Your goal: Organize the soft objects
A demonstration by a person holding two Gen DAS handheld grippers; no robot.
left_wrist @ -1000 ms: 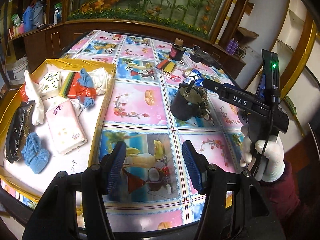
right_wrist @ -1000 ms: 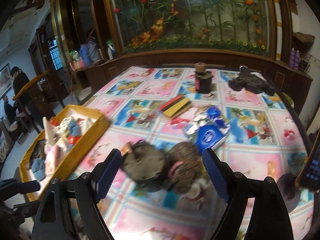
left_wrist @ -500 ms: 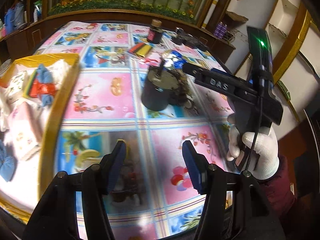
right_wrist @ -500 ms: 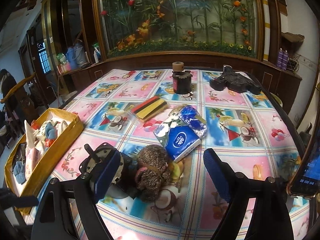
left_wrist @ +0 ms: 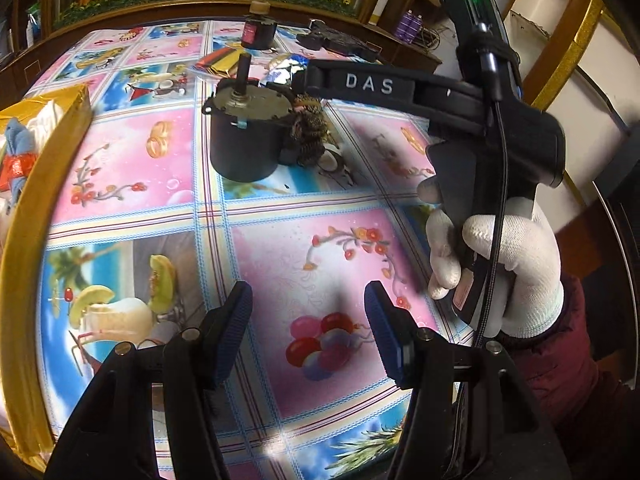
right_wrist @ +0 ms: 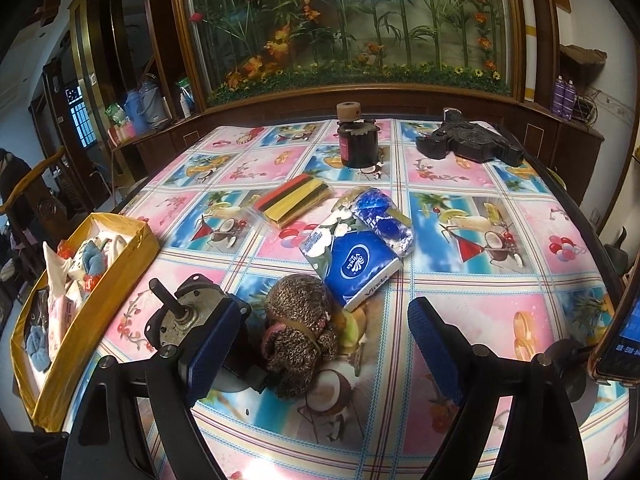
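Reading "Vinda" on blue tissue pack [right_wrist: 357, 270]; "DAS" on right hand-held gripper [left_wrist: 370, 84]

On the table [right_wrist: 500, 312] lie one brown knitted soft toy [right_wrist: 298, 322], one dark motor [right_wrist: 188, 320] with a shaft, two tissue packs [right_wrist: 356, 266], one shiny blue packet [right_wrist: 386, 216], one striped packet [right_wrist: 294, 198], one dark jar [right_wrist: 357, 142], one black gadget [right_wrist: 468, 144] and one yellow tray [right_wrist: 100, 280].
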